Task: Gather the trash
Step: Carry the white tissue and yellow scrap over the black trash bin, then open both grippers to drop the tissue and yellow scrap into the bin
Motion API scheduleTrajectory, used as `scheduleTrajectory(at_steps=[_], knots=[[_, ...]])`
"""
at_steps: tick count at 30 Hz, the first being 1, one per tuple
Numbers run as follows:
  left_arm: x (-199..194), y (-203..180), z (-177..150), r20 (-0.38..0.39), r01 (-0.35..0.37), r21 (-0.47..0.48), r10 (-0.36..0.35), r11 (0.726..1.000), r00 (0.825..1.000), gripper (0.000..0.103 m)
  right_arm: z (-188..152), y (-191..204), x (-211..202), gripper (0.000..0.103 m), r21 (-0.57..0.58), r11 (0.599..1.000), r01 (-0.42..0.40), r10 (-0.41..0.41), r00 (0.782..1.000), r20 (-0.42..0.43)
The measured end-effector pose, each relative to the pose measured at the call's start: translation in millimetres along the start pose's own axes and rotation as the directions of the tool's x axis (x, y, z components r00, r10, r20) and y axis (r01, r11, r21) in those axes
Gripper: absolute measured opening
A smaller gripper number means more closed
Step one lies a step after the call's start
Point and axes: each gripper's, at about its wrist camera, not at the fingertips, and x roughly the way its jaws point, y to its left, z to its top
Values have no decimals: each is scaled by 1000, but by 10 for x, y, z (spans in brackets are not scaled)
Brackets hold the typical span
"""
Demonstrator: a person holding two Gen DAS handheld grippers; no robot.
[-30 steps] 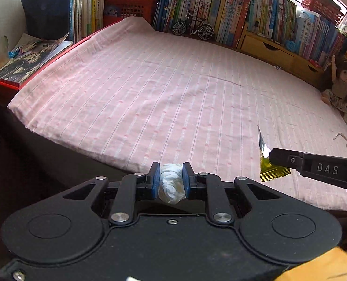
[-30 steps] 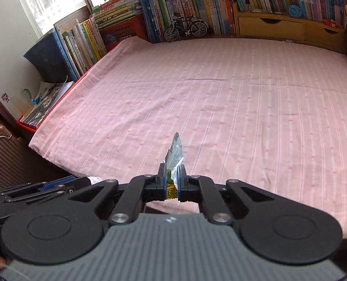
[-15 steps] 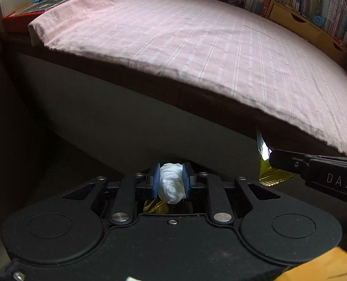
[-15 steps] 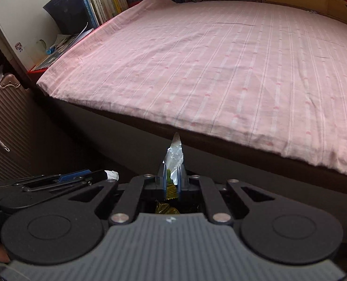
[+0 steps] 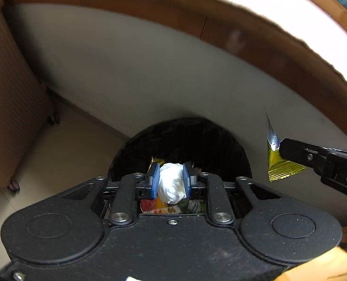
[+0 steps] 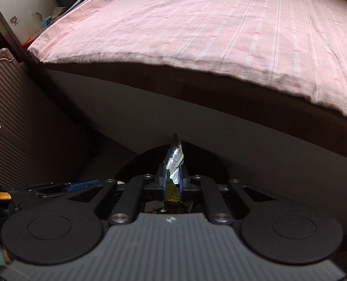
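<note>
Bed far, its grey side panel just behind black-lined bin on floor; bin already holds wrappers.
Left gripper above bin mouth, jaws clamped on white tissue wad.
Right gripper: jaws just opening, foil wrapper between them, partly over bin.
Judgement: centre both over opening, then release; light foil may flutter outside rim.

Both wrist views look steeply down, close over the black bin beside the bed; they share the bin's mouth, probably its litter too.
</note>
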Motion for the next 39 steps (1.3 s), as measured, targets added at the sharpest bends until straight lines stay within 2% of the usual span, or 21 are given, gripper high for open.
scheduleTrajectory(at_steps=[9,16,18,20,24,26,30,32,39], knots=[[216,41,-12,-47,9,-22,-10,1000,999,21,-141,70,200,18,-25,1000,9,-11,998,-59],[336,40,-23,-88,8,-16,-9,1000,996,22,-169,26,216,25,-7,1000,13,-14,997,-73],[349,34,-28,-100,13,-16,-14,1000,995,27,-172,9,220,26,-5,1000,15,-15,997,-76],[349,38,-40,-110,17,-20,-20,1000,994,36,-167,31,236,41,-5,1000,15,-15,997,-80],[362,33,-39,-124,12,-25,-15,1000,992,47,-124,62,260,54,5,1000,11,-11,997,-80],[370,33,-31,-132,4,-31,-8,1000,991,54,-118,65,271,56,9,1000,13,-12,997,-80],[394,55,-16,-149,2,-42,-9,999,989,61,-109,40,263,59,13,1000,14,-13,997,-82],[408,57,-21,-155,-6,-42,0,999,988,68,-106,40,262,59,14,1000,16,-15,997,-82],[428,60,-39,-156,-18,-58,9,998,988,79,-120,2,261,59,21,999,24,-22,996,-81]])
